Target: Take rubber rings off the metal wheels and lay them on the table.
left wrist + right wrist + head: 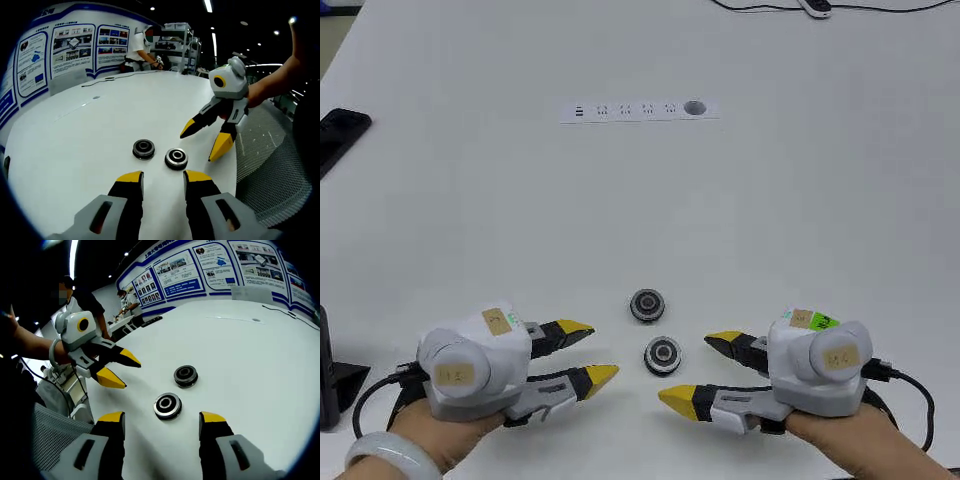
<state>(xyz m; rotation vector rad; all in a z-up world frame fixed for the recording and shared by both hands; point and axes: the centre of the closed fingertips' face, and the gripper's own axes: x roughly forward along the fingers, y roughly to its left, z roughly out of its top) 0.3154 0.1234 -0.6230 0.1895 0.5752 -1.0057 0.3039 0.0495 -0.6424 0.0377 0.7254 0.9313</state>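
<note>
Metal wheels (662, 355) (647, 305) between both hand-held grippers (602, 350) (686, 368)

Two small metal wheels lie flat on the white bench (770, 200), hub holes facing up. They sit close together but not touching, one a little beyond and slightly to the left of the other. The far wheel (647, 305) looks mostly dark, black round its outer edge, with a duller grey band and a dark centre inside. The near wheel (663, 355) is brighter, its silvery rim catching the light around a black inner band and a pale hub. Seen from low down in the gripper views, both show a grooved, layered edge.
</note>
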